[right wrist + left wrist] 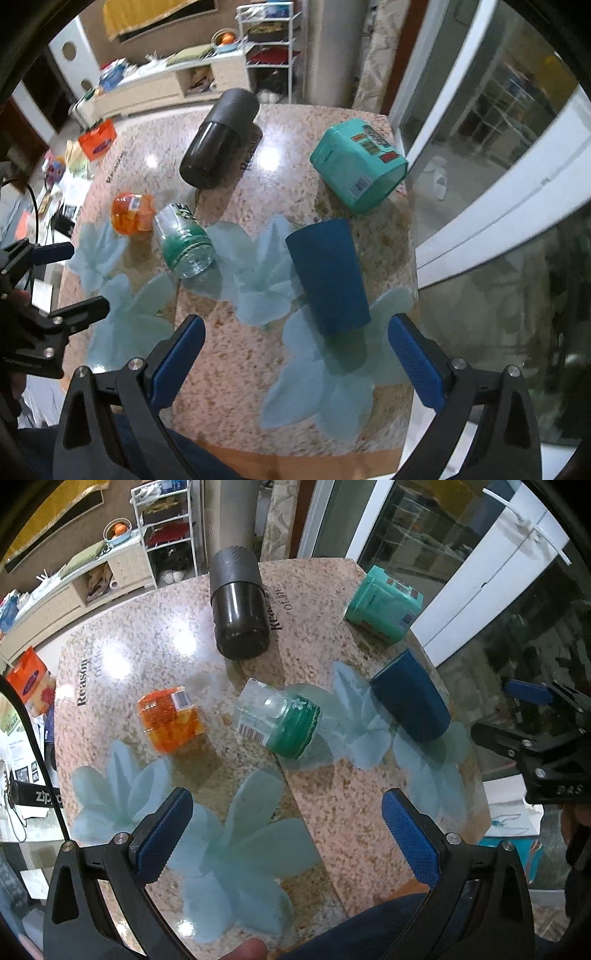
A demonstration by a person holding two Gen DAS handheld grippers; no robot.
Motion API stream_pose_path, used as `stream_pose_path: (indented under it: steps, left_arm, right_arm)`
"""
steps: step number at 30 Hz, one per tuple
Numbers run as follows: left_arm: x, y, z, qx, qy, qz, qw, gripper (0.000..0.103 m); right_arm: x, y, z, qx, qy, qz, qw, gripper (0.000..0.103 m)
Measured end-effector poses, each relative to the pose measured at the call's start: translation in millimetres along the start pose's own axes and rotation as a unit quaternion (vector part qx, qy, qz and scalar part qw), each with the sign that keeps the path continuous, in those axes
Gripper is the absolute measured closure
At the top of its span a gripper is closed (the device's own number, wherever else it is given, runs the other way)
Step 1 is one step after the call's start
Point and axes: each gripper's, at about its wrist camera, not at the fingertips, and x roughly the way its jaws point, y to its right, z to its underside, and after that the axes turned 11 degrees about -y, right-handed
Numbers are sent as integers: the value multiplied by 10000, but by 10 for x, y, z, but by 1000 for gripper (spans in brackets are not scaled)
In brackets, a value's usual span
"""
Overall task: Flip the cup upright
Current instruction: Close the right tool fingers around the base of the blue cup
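A dark blue cup [328, 273] stands upside down on the speckled table [236, 354], its closed base up; it also shows in the left wrist view [410, 698] at the right. My right gripper [295, 354] is open and empty, just in front of the cup and above the table. It also shows at the right edge of the left wrist view [517, 716]. My left gripper [284, 827] is open and empty over the table's near side, well short of the cup. It shows at the left edge of the right wrist view [70, 277].
A black bottle [240, 616], an orange jar [171, 720], a clear bottle with green label [280, 720] and a teal box [384, 605] stand on the table. Glass doors [498, 147] are to the right. The table edge is close beside the cup.
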Motion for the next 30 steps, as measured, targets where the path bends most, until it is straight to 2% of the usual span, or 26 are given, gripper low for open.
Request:
stream_pose_path:
  steps: [9,15,21,30]
  left_arm:
    - [209,-43,-97,-354,-222,28,9991,0]
    - [377,-163,-152,-628,-358,-164,9972,0]
    - [537,-249,-160,-859,-558,-43,9947,0]
    - [729,-261,-159,-908,-795,-121,9926,0]
  right_arm:
    - [398,164,-315,-407,-537,-24,9977,3]
    - [728,292,-453,-430,-931,-252,9944,3]
    - [1032,318,-522,-545,-1207,-158,9911,3]
    - [1367,404,-601,-654,-1488,-64,9867,4]
